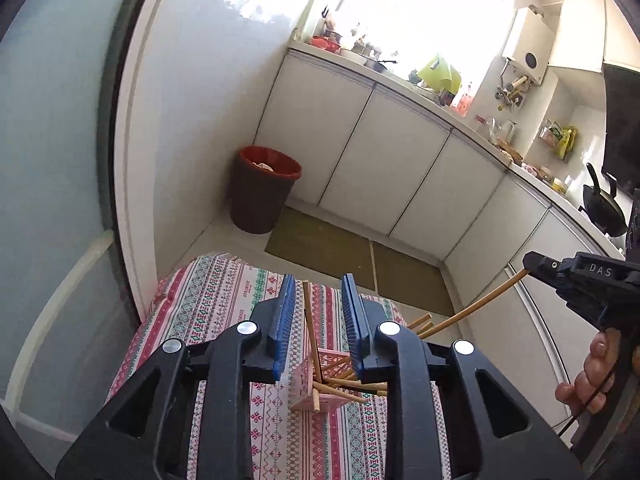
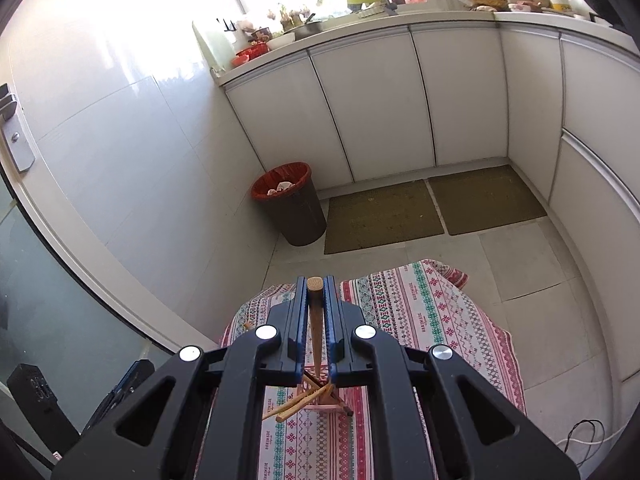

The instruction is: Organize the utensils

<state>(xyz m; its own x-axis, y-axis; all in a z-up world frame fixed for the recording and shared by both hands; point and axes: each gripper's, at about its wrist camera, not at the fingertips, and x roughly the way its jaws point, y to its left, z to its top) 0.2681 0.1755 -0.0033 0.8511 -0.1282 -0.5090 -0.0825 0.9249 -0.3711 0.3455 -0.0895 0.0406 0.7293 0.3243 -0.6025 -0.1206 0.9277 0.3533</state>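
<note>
A small pink slotted basket [image 1: 306, 394] stands on the patterned tablecloth [image 1: 224, 304] with several wooden chopsticks [image 1: 340, 390] in it, leaning at different angles. My left gripper [image 1: 319, 316] is open and empty above the basket; one chopstick [image 1: 310, 328] rises between its fingers without touching them. My right gripper [image 2: 315, 300] is shut on a wooden chopstick [image 2: 316, 322] held upright over the basket [image 2: 326, 398]. In the left wrist view the right gripper [image 1: 532, 264] is at the right, holding that chopstick [image 1: 476, 308] slanted down toward the basket.
A brown bin with a red liner [image 1: 262, 188] stands on the floor by the wall. Two olive mats [image 2: 432, 206] lie before white cabinets [image 2: 372, 100]. The counter [image 1: 404, 76] carries kitchenware and a wok [image 1: 604, 204]. A white cable [image 2: 584, 438] lies on the floor.
</note>
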